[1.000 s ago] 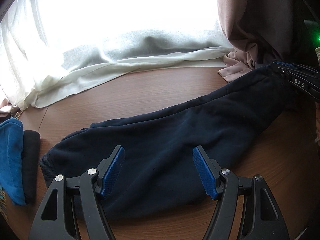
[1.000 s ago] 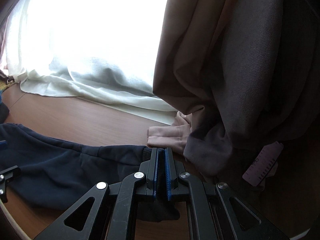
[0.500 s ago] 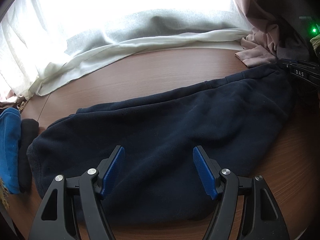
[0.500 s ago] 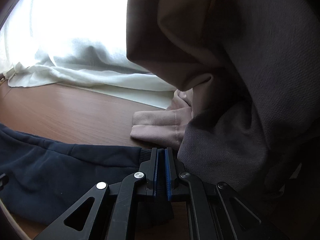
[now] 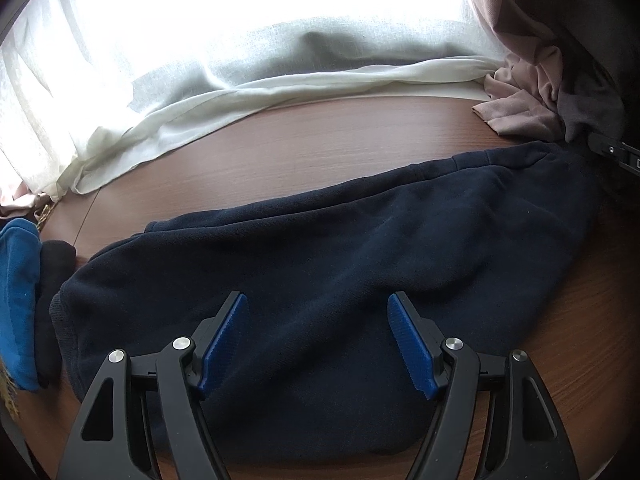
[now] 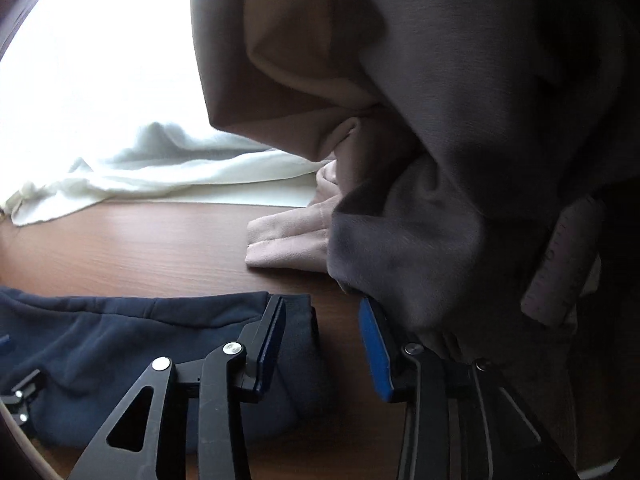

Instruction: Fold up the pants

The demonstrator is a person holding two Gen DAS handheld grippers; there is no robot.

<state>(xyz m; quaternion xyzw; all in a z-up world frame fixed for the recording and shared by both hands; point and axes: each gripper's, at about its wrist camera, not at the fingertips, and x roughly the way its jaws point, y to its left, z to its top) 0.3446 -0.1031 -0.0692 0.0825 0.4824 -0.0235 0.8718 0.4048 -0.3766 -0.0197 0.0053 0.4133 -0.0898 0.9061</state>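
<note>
- The dark navy fleece pants (image 5: 340, 264) lie flat on the brown wooden table (image 5: 320, 140).
- The left gripper (image 5: 318, 340) hovers above them, fingers spread, holding nothing.
- The right gripper (image 6: 322, 344) has its fingers released at the waistband.

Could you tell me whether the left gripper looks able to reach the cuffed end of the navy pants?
Probably yes: the left gripper hovers open over the navy pants, and the cuffed end lies uncovered just to its left.

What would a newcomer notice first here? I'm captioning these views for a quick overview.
Navy pants sprawl lengthwise across the brown wooden table. The open left gripper hovers over their middle, while the open right gripper sits at one end, beside a brown curtain.
</note>
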